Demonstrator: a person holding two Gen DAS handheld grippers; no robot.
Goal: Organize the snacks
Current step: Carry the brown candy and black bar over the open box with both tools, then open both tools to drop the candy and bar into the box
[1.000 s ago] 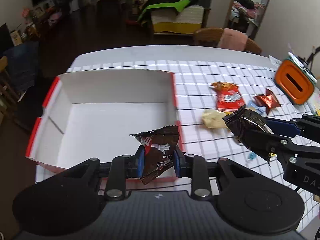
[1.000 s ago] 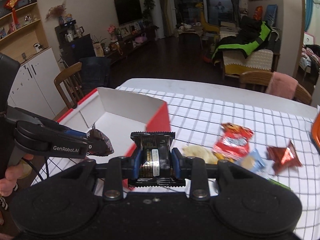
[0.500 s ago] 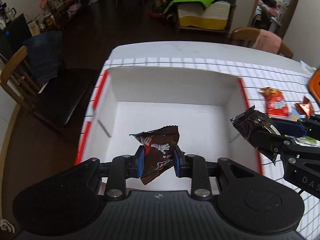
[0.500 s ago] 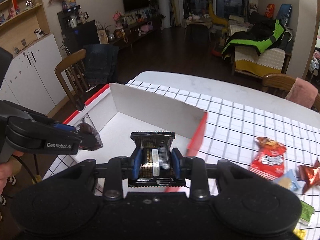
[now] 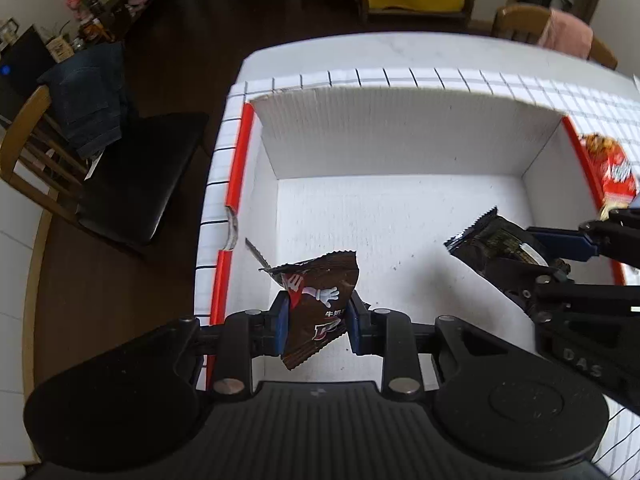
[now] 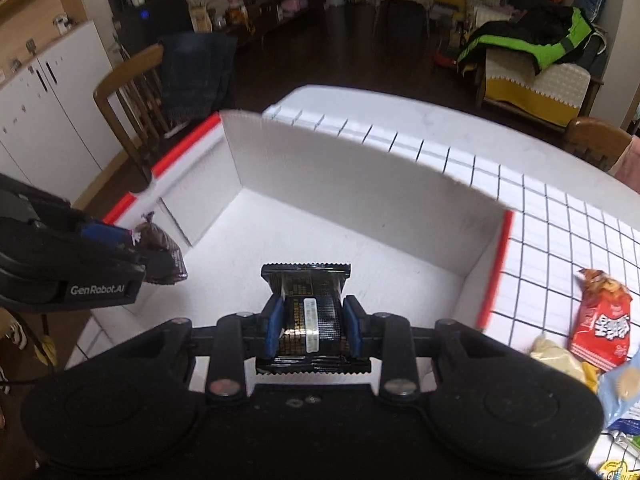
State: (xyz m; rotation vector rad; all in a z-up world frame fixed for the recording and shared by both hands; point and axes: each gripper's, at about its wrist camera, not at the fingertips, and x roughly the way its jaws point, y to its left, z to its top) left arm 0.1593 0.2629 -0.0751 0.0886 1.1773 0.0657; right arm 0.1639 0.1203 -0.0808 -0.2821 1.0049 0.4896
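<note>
Everything here I placed against the white box (image 5: 400, 152) with red edges. Off its left side stood a wooden chair (image 5: 44, 152) draped with dark cloth. Over the box's near left part, my left gripper (image 5: 316, 316) pinched a brown snack packet (image 5: 316, 304) between its blue pads, held above the bare floor. Over the near right part, my right gripper (image 6: 314, 322) was clamped on a black snack packet (image 6: 308, 312) with gold print. Outside the right wall, on the checked tablecloth (image 6: 560, 232), lay a red snack bag (image 6: 600, 328), a pale packet (image 6: 556, 360) just beside it.
</note>
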